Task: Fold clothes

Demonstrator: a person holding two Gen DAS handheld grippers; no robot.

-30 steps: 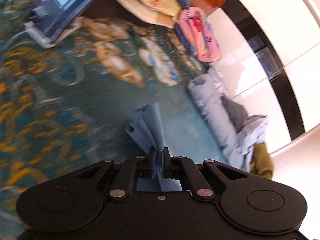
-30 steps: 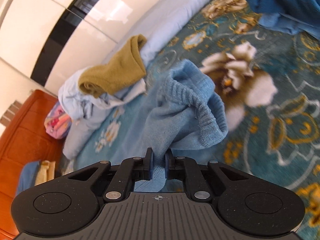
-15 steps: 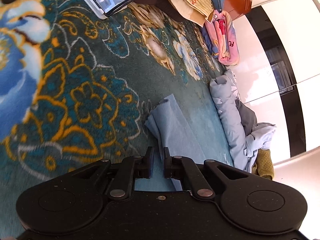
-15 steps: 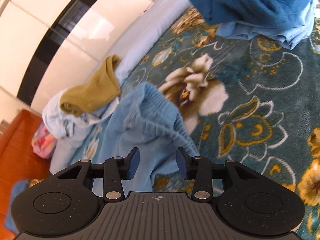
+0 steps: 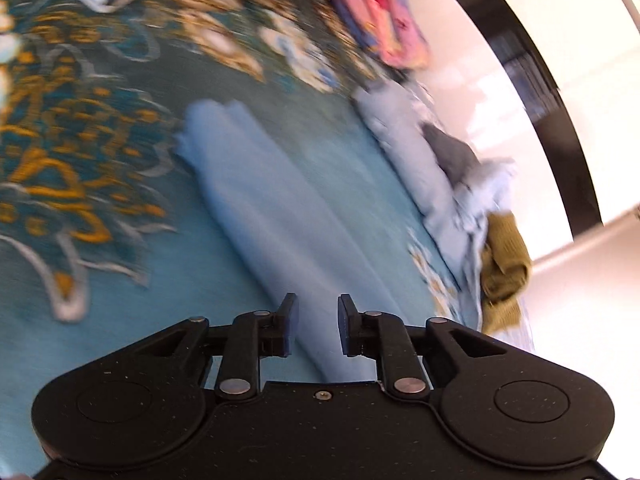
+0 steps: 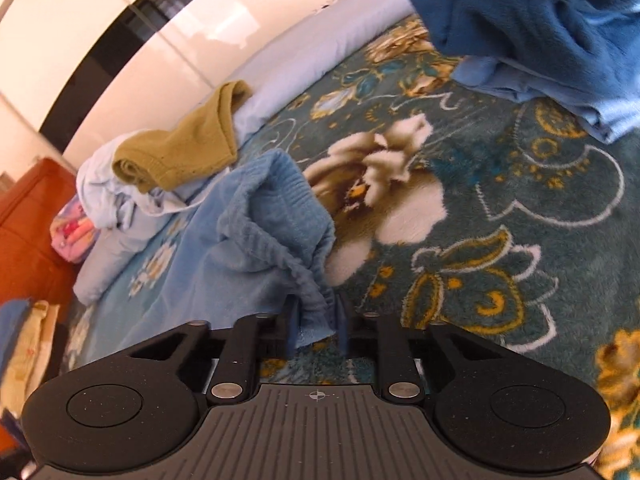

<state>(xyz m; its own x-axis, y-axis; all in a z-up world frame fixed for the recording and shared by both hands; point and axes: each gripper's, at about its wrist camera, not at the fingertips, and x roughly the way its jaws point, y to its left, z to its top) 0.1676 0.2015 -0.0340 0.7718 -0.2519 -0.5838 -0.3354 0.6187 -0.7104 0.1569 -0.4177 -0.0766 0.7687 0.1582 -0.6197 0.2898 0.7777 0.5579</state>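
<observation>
A light blue knit garment (image 5: pixel 272 200) lies stretched along the patterned teal blanket (image 5: pixel 80 160). My left gripper (image 5: pixel 318 328) is open just above its near end, holding nothing. In the right wrist view the same garment's ribbed waistband end (image 6: pixel 276 220) is bunched up, with its edge lying between the fingers of my right gripper (image 6: pixel 316 326). The right jaws stand apart with a gap on each side of the cloth.
An olive knit item (image 6: pixel 180 148) sits on a pale blue bundle (image 6: pixel 108 184) by the rolled pale blue quilt (image 5: pixel 408 148). A dark blue fleece pile (image 6: pixel 528 20) lies far right. A pink patterned cloth (image 5: pixel 384 20) and white wardrobe doors (image 6: pixel 120 32) are beyond.
Both grippers have opened and let go of the light blue garment. It now lies on the blanket. The left view has swung and is blurred by motion.
</observation>
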